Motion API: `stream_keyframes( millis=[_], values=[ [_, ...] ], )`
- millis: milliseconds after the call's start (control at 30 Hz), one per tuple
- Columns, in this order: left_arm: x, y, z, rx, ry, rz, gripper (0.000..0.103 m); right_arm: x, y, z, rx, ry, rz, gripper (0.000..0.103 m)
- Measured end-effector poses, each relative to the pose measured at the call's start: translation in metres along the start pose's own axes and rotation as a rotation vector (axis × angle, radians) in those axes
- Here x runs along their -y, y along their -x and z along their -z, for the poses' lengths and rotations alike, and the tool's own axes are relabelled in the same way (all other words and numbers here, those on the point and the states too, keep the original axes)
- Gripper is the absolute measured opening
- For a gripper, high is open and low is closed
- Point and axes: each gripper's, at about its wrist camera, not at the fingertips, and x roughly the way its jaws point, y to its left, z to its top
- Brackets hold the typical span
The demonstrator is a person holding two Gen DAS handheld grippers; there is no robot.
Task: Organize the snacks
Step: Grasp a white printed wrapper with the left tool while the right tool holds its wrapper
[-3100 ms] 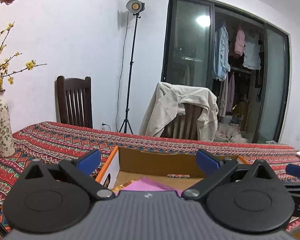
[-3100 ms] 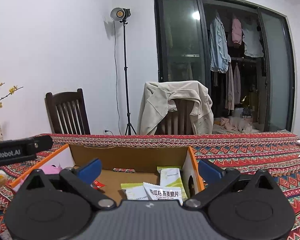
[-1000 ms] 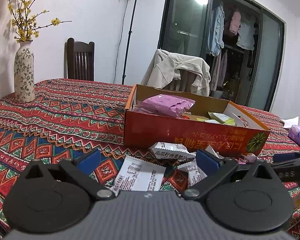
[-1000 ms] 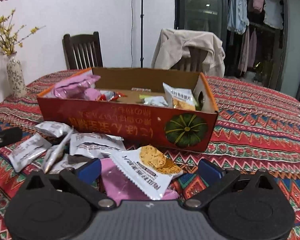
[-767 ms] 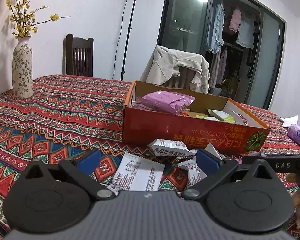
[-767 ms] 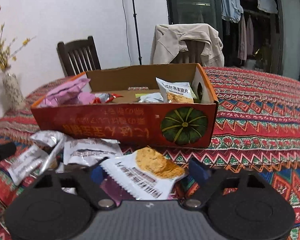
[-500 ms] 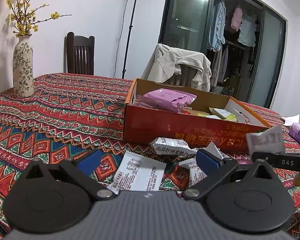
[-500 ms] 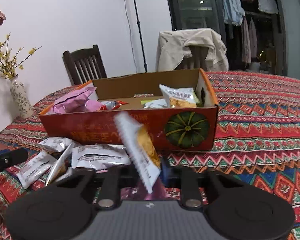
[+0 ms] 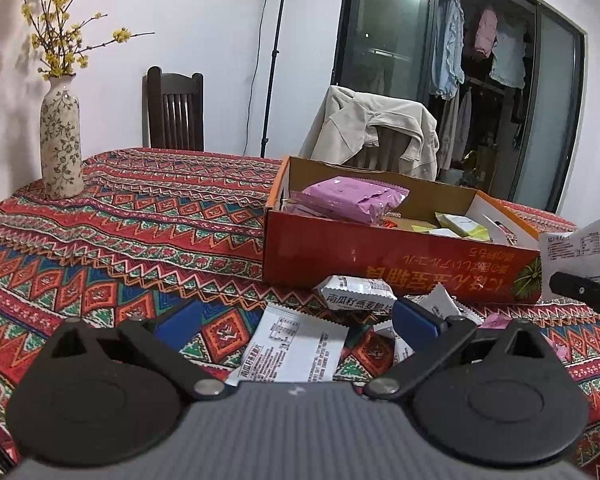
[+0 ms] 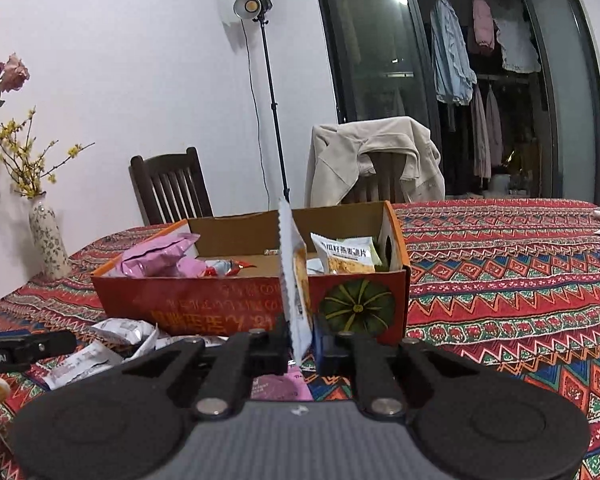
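Between the right tongs, clamped tight, a white packet stands on edge, lifted just in front of the box. That's the carry step: next it must rise over the near wall and drop inside. The right tongs tilt slightly down toward the box. The left tongs gape empty above loose packets on the counter.

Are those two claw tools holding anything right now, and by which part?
The right gripper pinches a snack packet by its bottom edge, packet standing upright. The left gripper is open, holding nothing.
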Motion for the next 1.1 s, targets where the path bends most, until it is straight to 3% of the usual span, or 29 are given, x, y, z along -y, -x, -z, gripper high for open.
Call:
stream_keyframes(
  millis=[233,533,667,967,1033,1100],
  values=[
    [0.009,-0.019,-0.008,-0.114,-0.092,-0.072,0.103,0.001,0.004,0.000,0.019,-0.004,-0.005,0.011],
    [0.008,-0.056,-0.004,-0.276,-0.149,-0.105,0.103,0.001,0.004,0.000,0.024,-0.007,-0.006,0.011],
    [-0.002,-0.059,-0.002,-0.292,-0.096,-0.070,0.103,0.001,0.004,0.000,0.023,-0.007,-0.006,0.011],
    [-0.001,-0.051,0.001,-0.273,-0.102,-0.067,0.103,0.001,0.004,0.000,0.021,-0.006,-0.006,0.011],
    [0.000,-0.048,0.002,-0.264,-0.099,-0.065,0.096,0.001,0.004,0.000,0.019,-0.005,-0.005,0.011],
    [0.000,-0.043,0.002,-0.248,-0.096,-0.068,0.074,0.001,0.004,0.000,0.019,-0.004,-0.005,0.011]
  ],
)
